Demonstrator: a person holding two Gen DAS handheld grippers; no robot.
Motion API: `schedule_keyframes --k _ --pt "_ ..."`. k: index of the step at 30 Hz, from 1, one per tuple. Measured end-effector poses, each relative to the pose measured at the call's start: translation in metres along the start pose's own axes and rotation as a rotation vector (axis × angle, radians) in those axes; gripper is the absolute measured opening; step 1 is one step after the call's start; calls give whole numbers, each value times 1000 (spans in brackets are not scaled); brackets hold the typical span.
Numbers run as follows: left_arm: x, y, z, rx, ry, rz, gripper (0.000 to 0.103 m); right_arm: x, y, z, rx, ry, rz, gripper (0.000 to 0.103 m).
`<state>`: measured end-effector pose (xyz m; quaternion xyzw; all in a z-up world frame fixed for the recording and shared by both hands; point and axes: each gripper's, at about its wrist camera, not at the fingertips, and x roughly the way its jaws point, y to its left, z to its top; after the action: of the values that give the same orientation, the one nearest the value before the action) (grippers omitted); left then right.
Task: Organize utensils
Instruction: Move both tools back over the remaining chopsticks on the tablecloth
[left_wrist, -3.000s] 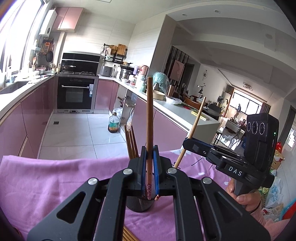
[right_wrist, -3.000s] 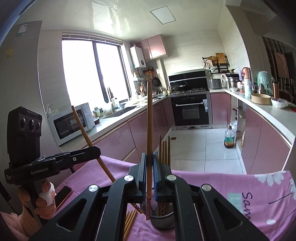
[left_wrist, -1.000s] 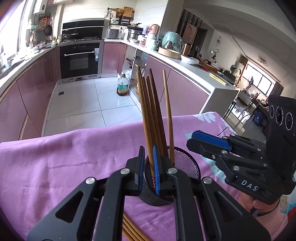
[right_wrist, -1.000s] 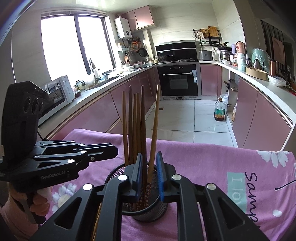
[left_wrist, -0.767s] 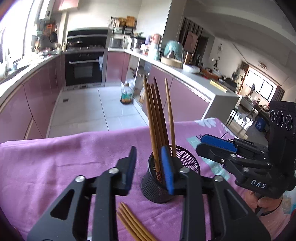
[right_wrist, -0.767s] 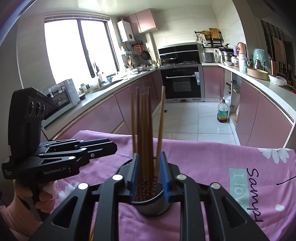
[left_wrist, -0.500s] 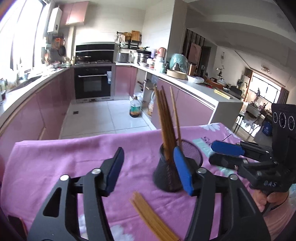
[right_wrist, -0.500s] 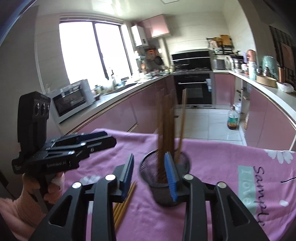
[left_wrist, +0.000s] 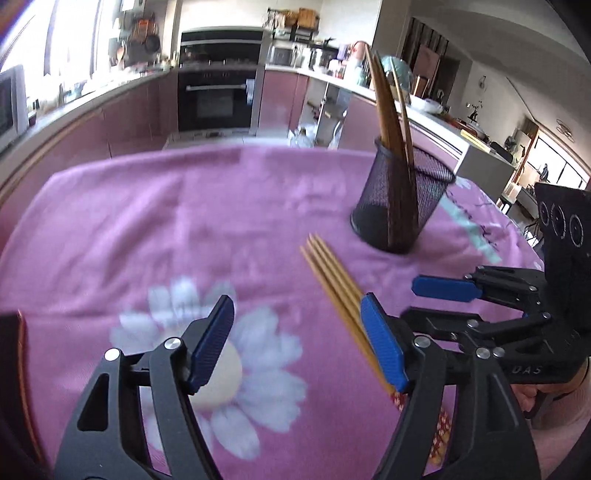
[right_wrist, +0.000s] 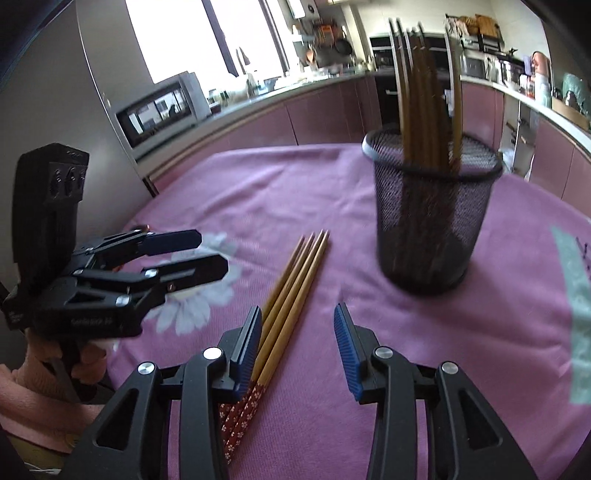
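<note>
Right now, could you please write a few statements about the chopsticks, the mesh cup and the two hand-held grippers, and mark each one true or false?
1. The black mesh cup stands upright on the purple cloth with chopsticks in it. True.
2. The left hand-held gripper is shut on a chopstick. False: its jaws are wide apart and hold nothing.
3. A bundle of loose chopsticks lies flat on the cloth beside the cup. True.
4. The loose chopsticks are plain along their whole length. False: their thick ends carry a red flowered pattern.
5. The right hand-held gripper is open, with nothing between its fingers. True.
6. The mesh cup lies tipped on its side. False: it is upright.
</note>
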<state>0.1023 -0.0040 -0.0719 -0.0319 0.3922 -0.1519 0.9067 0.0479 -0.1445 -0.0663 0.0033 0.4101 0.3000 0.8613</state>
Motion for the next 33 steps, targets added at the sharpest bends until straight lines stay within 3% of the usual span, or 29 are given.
schedule_keyframes --k 15,24,33 --pt "7 -11 -22 26 51 -4 67 9 11 -14 -35 42 -77 36" --pt "12 -15 -22 37 68 -3 67 13 11 -15 -57 52 -127 25" --pt "22 -28 -20 78 93 -10 65 7 1 -15 -18 47 -107 25"
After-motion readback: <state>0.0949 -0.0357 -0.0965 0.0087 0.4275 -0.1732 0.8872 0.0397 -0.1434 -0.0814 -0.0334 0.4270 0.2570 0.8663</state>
